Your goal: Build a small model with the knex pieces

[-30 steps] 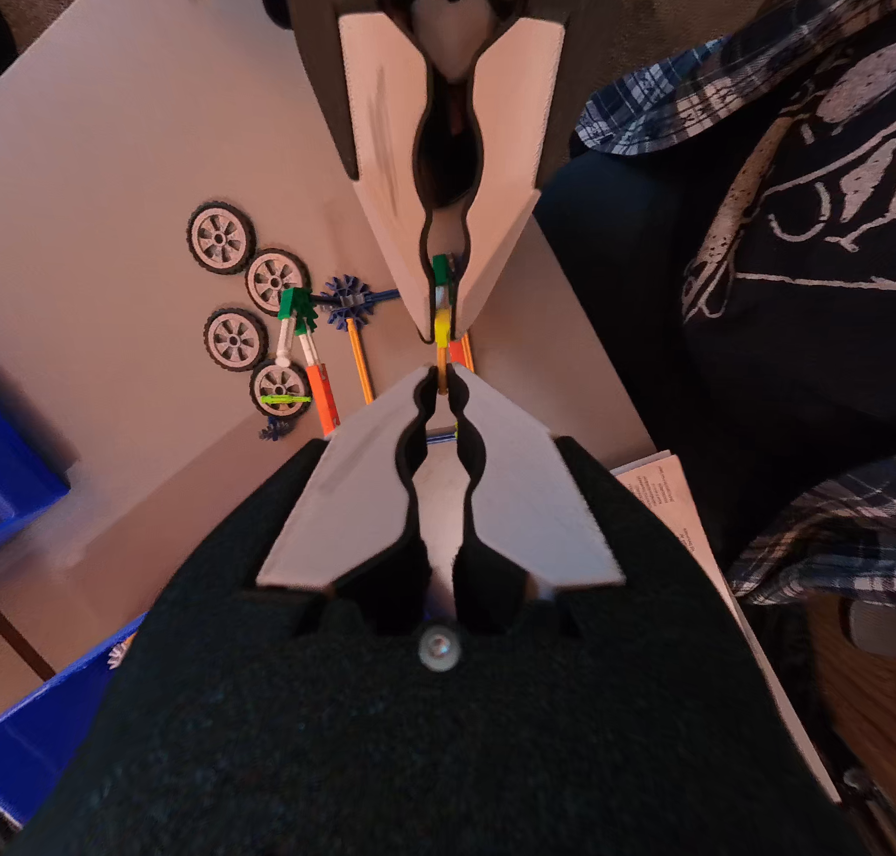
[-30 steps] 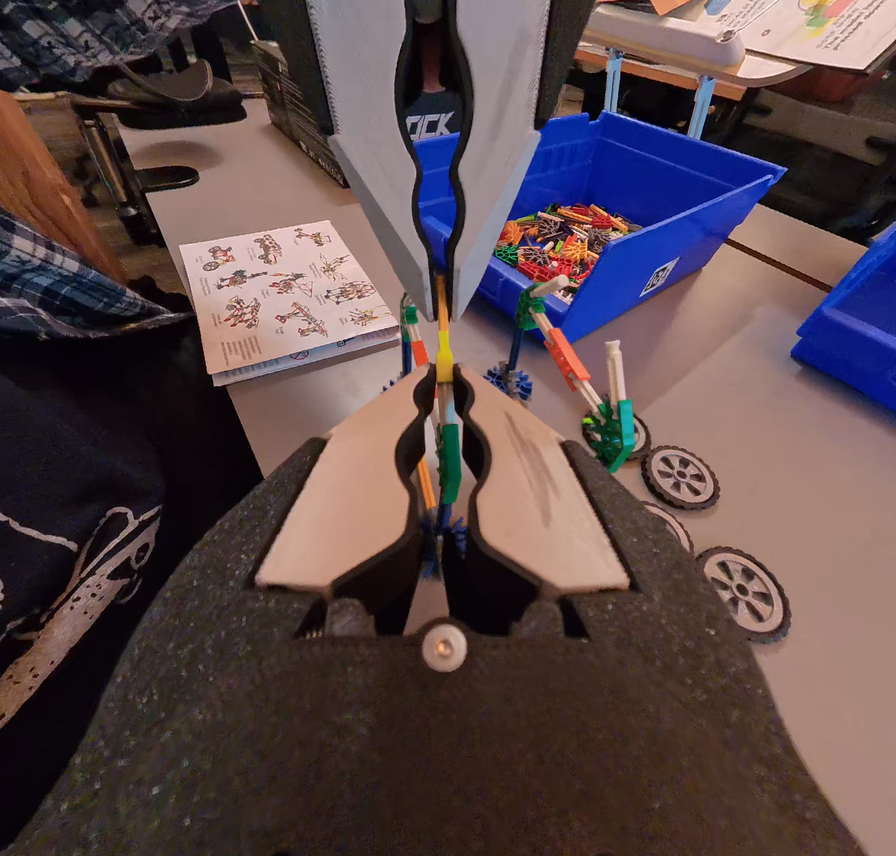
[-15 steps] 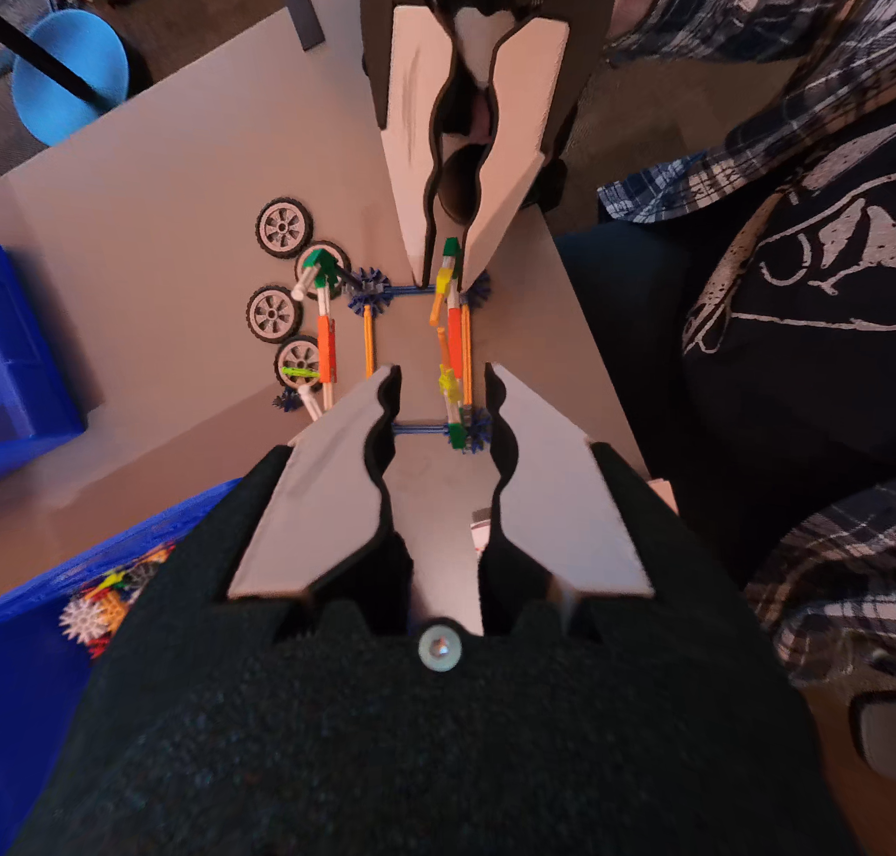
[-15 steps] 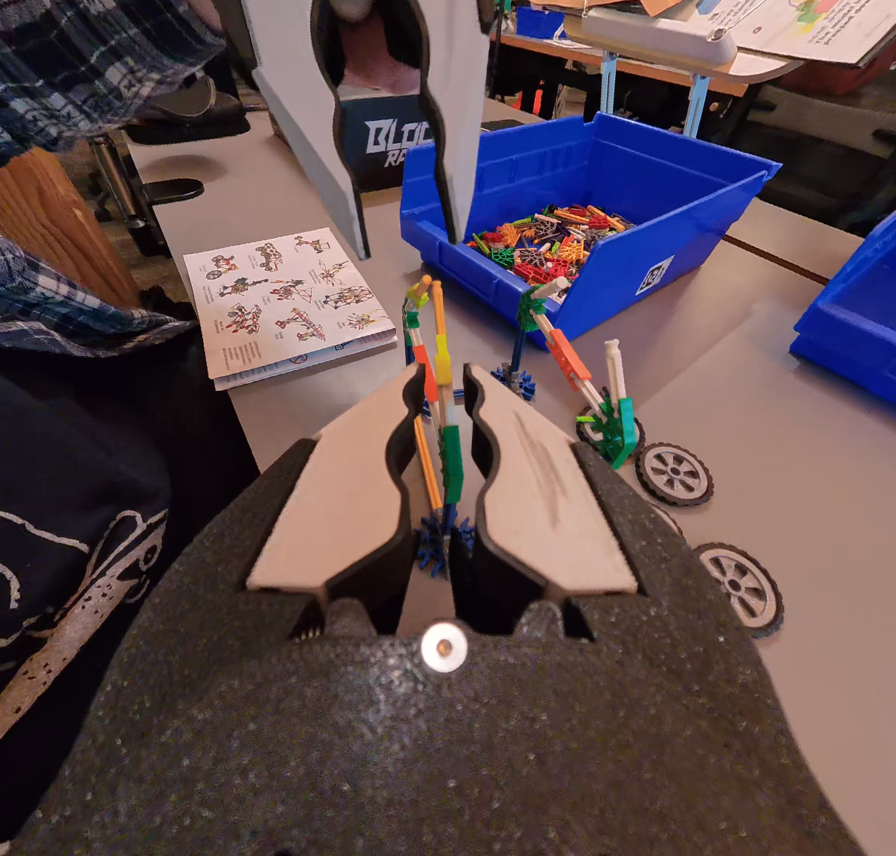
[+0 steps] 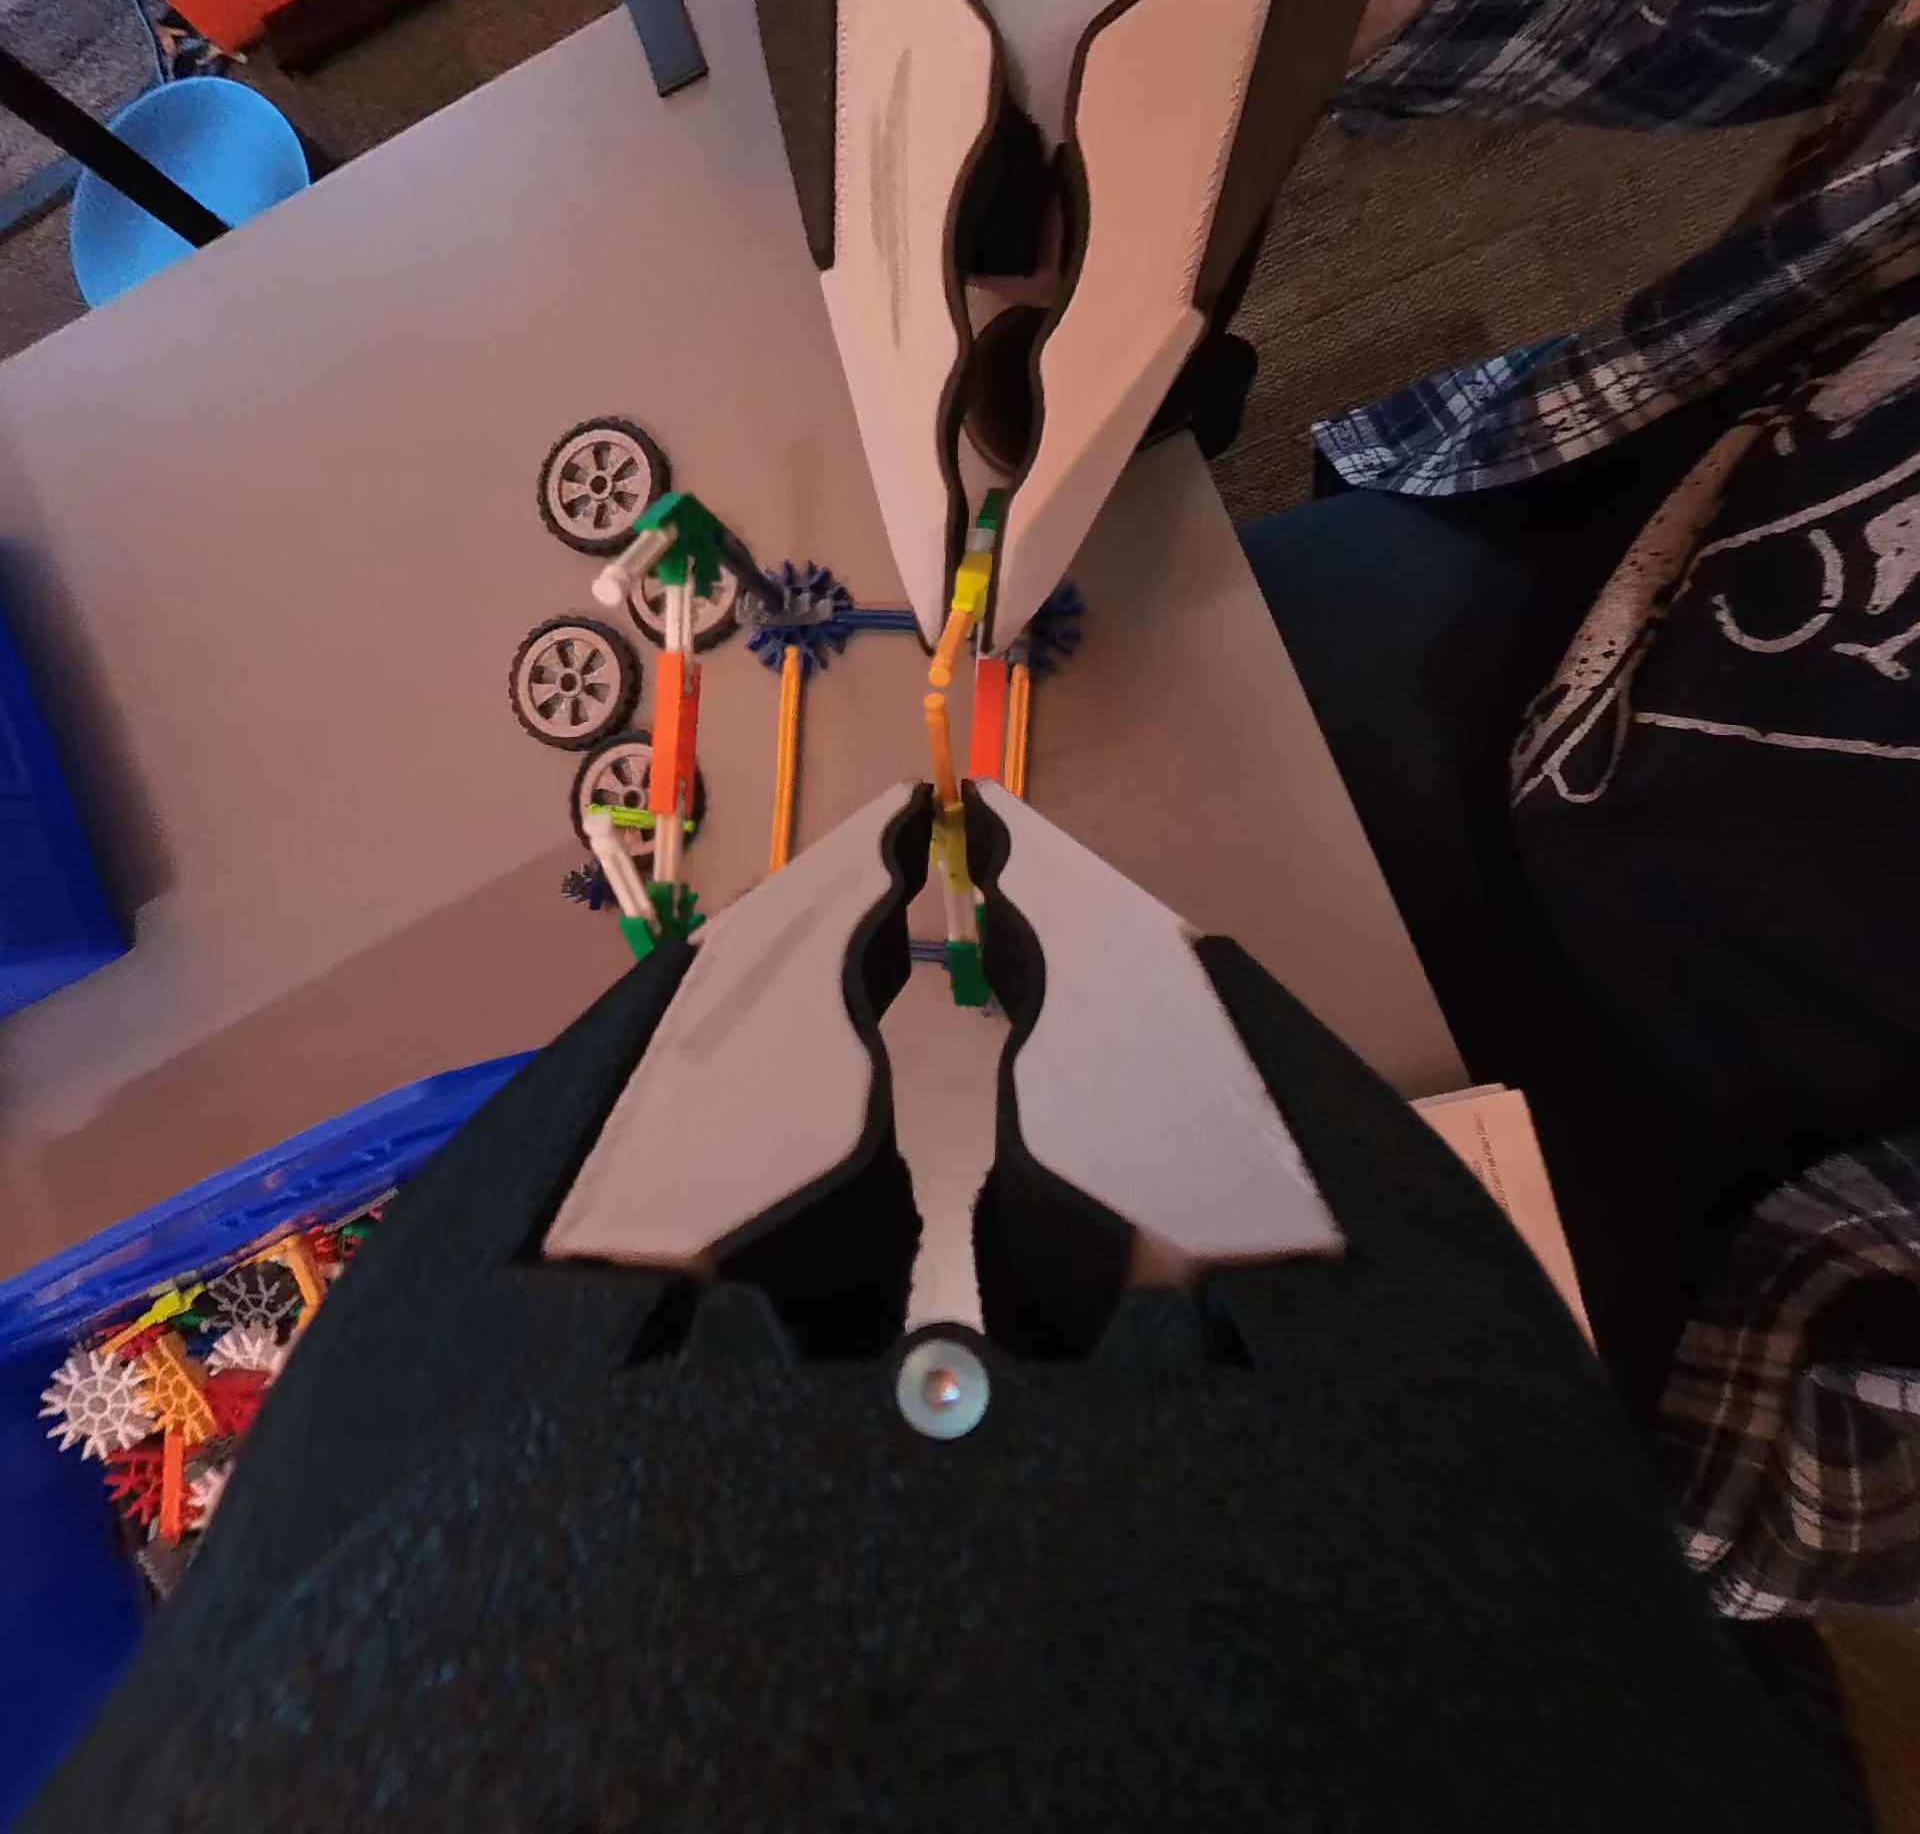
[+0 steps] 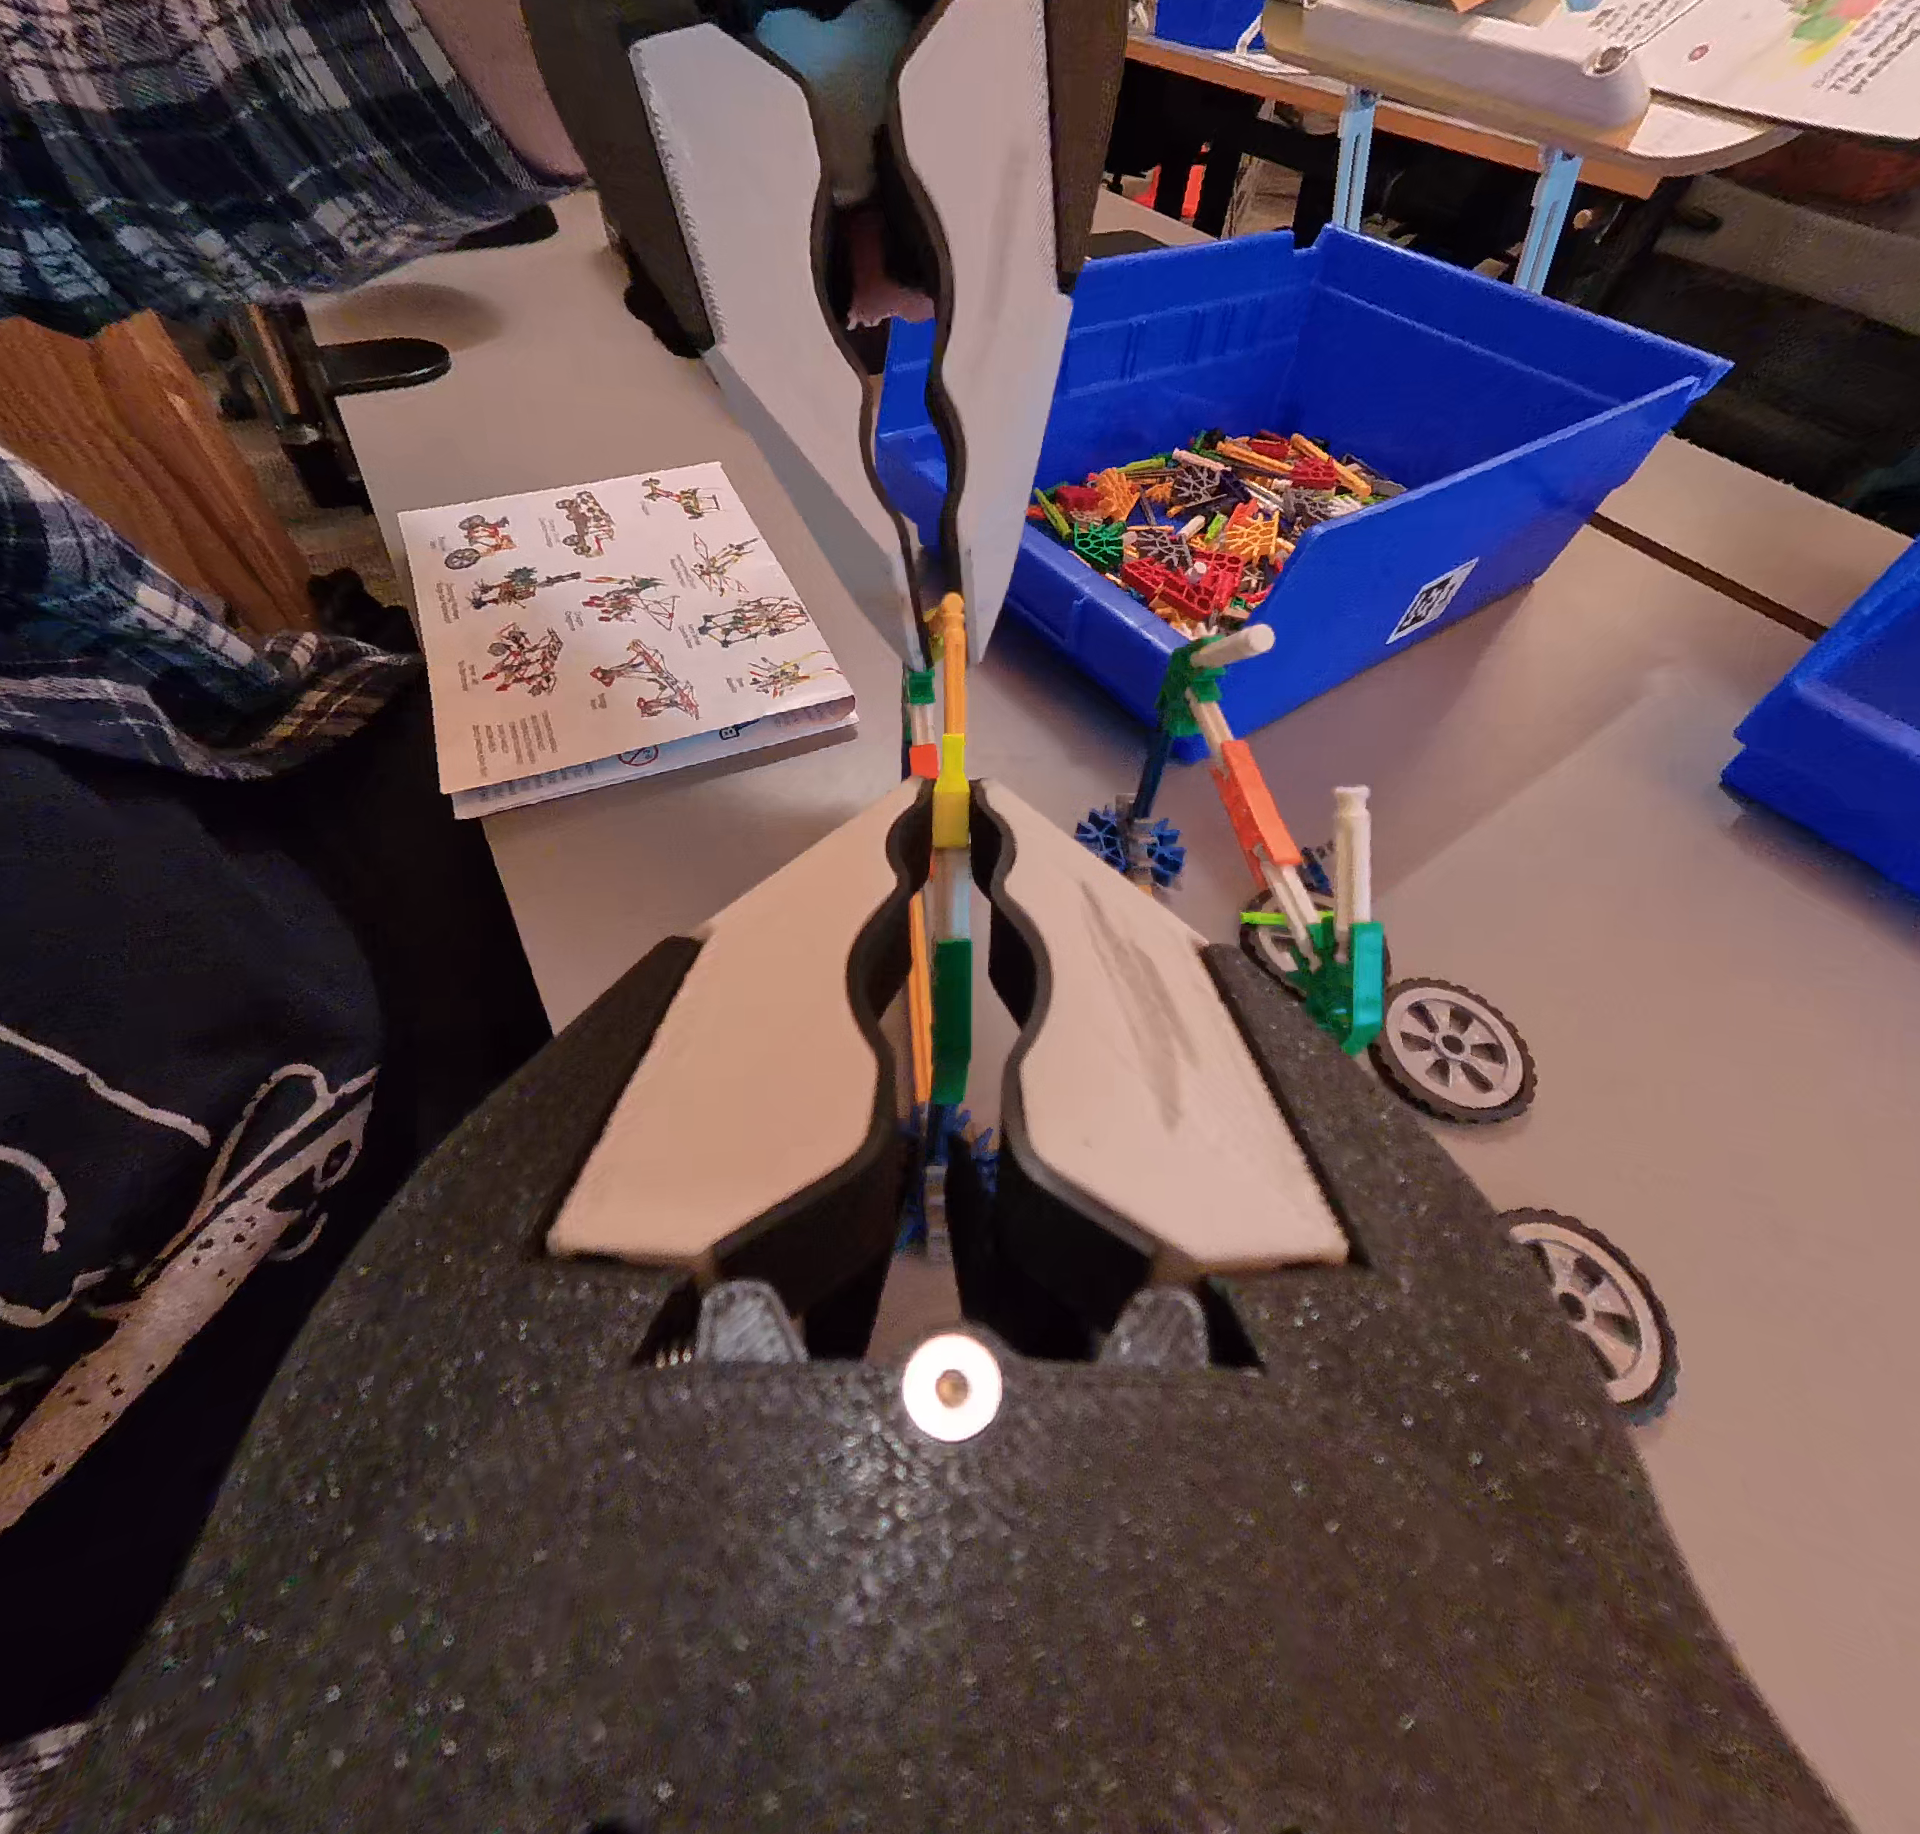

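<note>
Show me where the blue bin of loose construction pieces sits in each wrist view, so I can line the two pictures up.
Left wrist view: the blue bin is in the bottom-left corner, partly hidden behind the left gripper.
Right wrist view: the blue bin is upper right of centre, on the table behind the rod-and-connector frame.
Shared landmark: the loose grey wheels lying on the table beside that frame.
</note>
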`<move>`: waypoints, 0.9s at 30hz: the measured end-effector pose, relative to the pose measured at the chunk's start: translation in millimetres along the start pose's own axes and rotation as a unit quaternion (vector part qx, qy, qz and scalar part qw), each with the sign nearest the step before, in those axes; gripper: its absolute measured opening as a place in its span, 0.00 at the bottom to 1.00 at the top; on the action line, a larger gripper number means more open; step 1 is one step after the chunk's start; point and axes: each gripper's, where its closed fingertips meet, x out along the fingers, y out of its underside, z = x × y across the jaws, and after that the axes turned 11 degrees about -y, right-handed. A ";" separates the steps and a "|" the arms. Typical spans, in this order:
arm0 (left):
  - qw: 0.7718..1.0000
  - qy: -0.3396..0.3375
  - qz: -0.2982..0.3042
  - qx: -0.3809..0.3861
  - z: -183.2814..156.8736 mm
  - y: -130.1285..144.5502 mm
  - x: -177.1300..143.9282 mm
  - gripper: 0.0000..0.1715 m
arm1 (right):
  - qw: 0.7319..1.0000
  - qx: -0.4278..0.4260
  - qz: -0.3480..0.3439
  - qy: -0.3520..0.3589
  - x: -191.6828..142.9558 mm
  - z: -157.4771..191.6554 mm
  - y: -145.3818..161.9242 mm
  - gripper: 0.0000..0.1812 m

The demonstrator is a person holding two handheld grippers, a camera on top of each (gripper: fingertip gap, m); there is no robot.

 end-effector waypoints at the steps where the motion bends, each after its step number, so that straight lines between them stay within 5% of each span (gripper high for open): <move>1: 1.000 -0.001 -0.002 -0.001 1.1 0.2 -0.1 0.03 | 1.000 0.002 0.001 0.000 0.0 -0.9 -0.1 0.03; 8: 1.000 -0.019 -0.023 -0.002 11.3 7.3 -9.2 0.13 | 1.000 0.015 0.001 0.010 -2.1 -5.8 0.7 0.05; 27: 0.989 -0.081 -0.121 0.008 71.9 21.6 -65.2 0.14 | 0.998 0.045 0.044 -0.007 0.8 -11.8 0.2 0.03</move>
